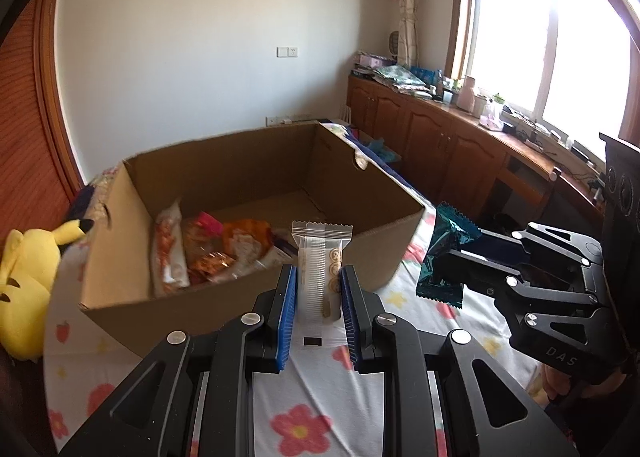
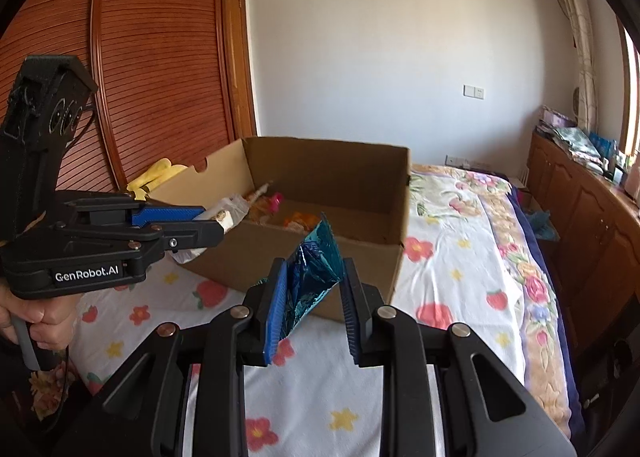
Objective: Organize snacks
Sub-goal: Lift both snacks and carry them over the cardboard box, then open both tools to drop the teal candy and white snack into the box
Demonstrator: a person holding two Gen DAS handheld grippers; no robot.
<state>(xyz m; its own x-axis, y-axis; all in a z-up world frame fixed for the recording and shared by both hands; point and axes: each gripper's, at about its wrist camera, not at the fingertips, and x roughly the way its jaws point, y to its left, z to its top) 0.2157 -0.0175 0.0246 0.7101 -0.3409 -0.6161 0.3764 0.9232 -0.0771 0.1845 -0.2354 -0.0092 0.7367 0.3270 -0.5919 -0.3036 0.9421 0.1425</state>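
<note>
- Carrying snacks to cardboard box on the bed.
- Left tool clamps clear biscuit pack; right tool pinches teal foil pack, both short of the near wall.
- Clear the wall before releasing; drop beside the packs inside.

The cardboard box's near wall hides the lower parts of the snack packets inside, blurred beyond reading. The yellow plush toy is cut off by the left edge. Clutter on the cabinet top is too small to identify.
</note>
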